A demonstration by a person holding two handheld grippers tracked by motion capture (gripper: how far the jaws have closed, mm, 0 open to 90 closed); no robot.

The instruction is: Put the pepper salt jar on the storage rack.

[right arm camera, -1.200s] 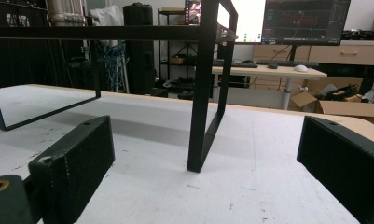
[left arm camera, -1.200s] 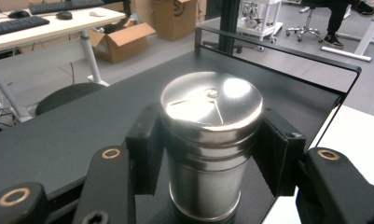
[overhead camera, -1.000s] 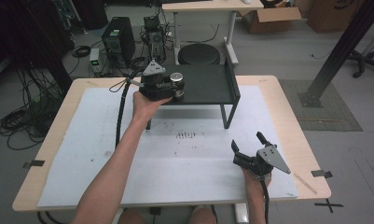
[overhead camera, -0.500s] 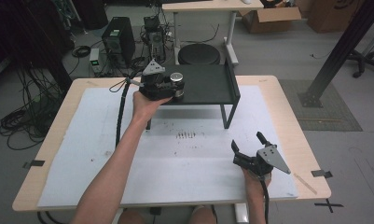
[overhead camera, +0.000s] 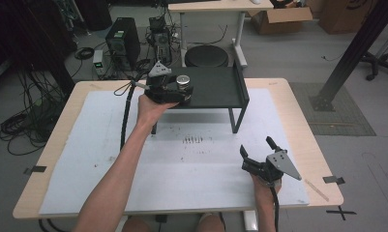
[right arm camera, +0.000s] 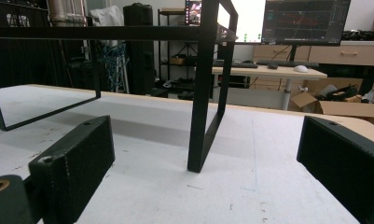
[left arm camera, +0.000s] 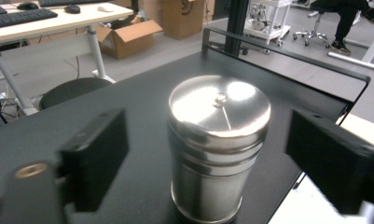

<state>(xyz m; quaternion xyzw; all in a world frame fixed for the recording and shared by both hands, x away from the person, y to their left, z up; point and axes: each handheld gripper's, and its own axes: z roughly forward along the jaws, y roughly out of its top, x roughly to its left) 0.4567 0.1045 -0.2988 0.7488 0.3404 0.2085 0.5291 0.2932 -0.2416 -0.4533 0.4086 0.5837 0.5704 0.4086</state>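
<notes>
Left gripper (left arm camera: 208, 154) jaws have just been opening, releasing the steel canister (left arm camera: 218, 144) near the shelf's (overhead camera: 216, 89) left edge; right gripper (overhead camera: 259, 157) spread, idle.

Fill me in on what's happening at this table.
A person works with a gripper in each hand. The left gripper is up at the black metal shelf, its jaws just opened, standing apart on either side of a lidded round steel canister upright on the shelf, pads clear of it. The right gripper rests open and empty on the white table mat.
</notes>
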